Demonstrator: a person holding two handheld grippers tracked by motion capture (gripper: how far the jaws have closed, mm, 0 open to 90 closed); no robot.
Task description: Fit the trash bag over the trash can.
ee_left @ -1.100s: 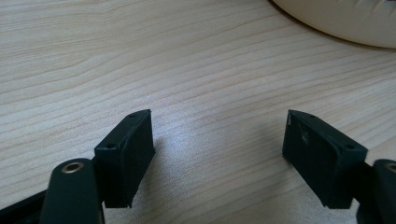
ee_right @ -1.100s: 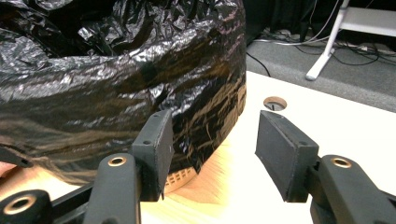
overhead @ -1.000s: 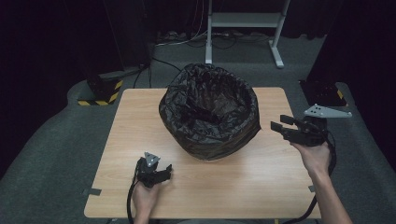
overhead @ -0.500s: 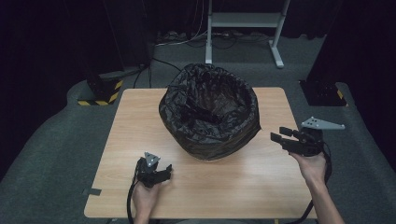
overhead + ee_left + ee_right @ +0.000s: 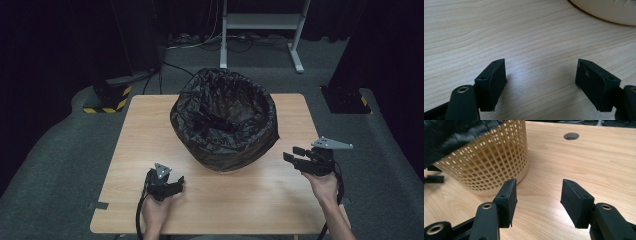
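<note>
The left gripper [image 5: 540, 80] has its jaws spread wide with nothing between them, only bare wood grain of the surface [image 5: 499, 30] showing in the gap. In the left gripper view the jaws sit low over the wood, and a pale curved base edge of the basket [image 5: 609, 12] cuts across the upper right corner, apart from the jaws. From the high view this gripper rests near the front edge of the surface, held by the person's left hand [image 5: 154, 212], its cable looping down off the front.

The right gripper [image 5: 539, 197] also has its jaws wide apart and empty. In the right gripper view the left jaw lies just beside the foot of the basket, a cream lattice-walled bin standing upright on the wood, though I cannot tell whether they touch. A black bin liner [image 5: 454, 135] is folded over the basket's rim and hangs down its outer wall. A round hole [image 5: 571, 136] is cut in the surface beyond the jaws.

In the high view the right gripper is held by the right hand [image 5: 322, 185] near the right edge, the lined basket standing around the middle of the surface between the two grippers.
</note>
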